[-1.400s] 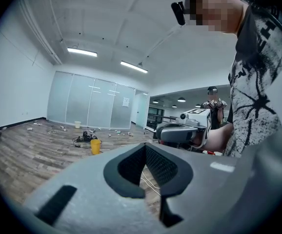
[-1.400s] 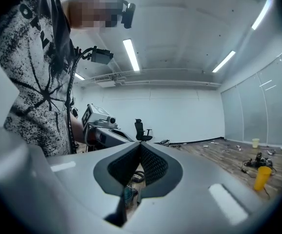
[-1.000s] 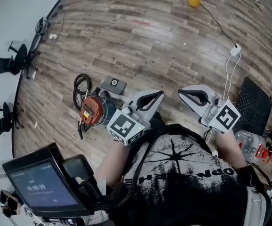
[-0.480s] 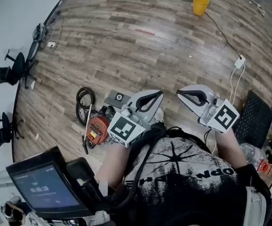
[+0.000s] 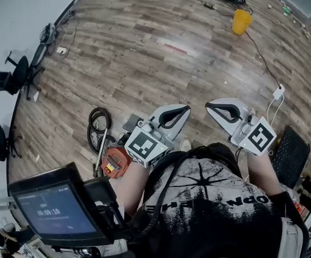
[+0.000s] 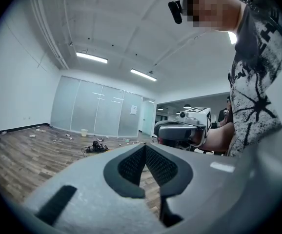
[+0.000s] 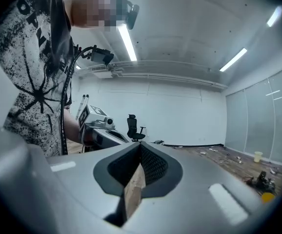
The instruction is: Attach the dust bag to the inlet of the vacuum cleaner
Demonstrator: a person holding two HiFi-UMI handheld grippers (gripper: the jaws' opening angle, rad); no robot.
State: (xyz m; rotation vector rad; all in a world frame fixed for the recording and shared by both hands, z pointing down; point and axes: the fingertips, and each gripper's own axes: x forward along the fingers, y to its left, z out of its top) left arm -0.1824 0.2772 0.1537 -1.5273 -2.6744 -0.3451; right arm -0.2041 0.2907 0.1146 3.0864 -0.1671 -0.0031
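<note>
On the wooden floor [image 5: 145,47] at the person's feet lies the vacuum cleaner [image 5: 115,163], its red-orange body partly hidden under the left gripper [image 5: 186,108], with a black hose [image 5: 96,127] coiled against it. A flat grey piece [image 5: 131,122] lies just beside it, mostly hidden. Both grippers are held above the floor, near each other and apart from the vacuum. The left gripper's fingers [image 6: 131,165] are pressed together on nothing. The right gripper [image 5: 209,105] likewise has its fingers [image 7: 153,165] pressed together, empty. A yellow bucket [image 5: 241,21] stands well apart, near the floor's far edge.
</note>
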